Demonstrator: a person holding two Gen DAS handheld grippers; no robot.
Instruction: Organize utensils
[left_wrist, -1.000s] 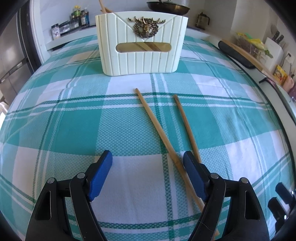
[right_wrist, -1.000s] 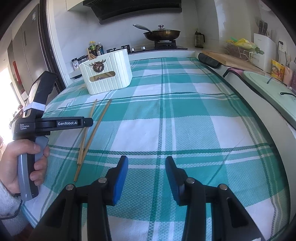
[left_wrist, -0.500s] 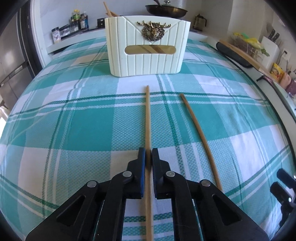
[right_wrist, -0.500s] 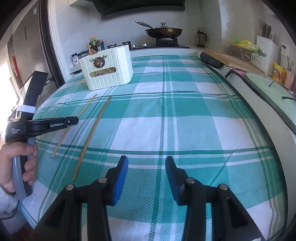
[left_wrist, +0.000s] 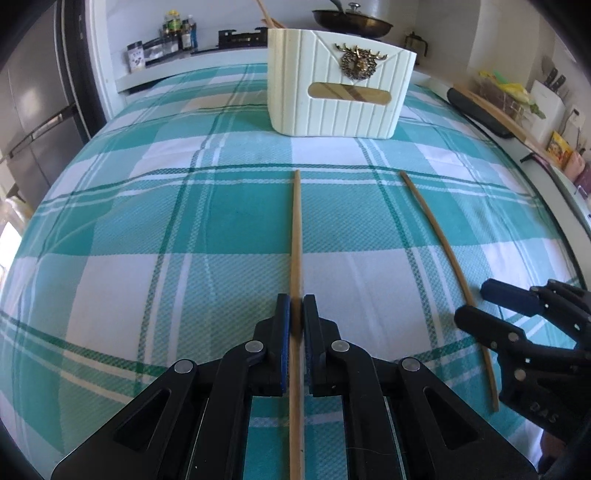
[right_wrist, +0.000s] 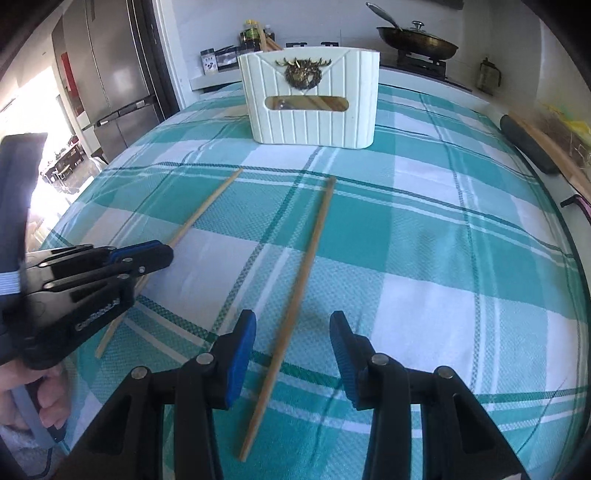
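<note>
Two wooden chopsticks lie on the green plaid tablecloth in front of a white ribbed utensil holder, which has more chopsticks standing in it. My left gripper is shut on the left chopstick, gripping it partway along. My right gripper straddles the near part of the right chopstick. Its jaws are closing, and the blue pads stand clear of the wood on both sides.
A steel fridge stands at the left. Spice jars and a pan on a stove sit behind the holder. A cutting board and knife block line the right counter. A hand holds the left tool.
My left gripper went from wide open to shut on the left chopstick. My right gripper swung left across the table and now straddles the other chopstick, beside the left gripper.
</note>
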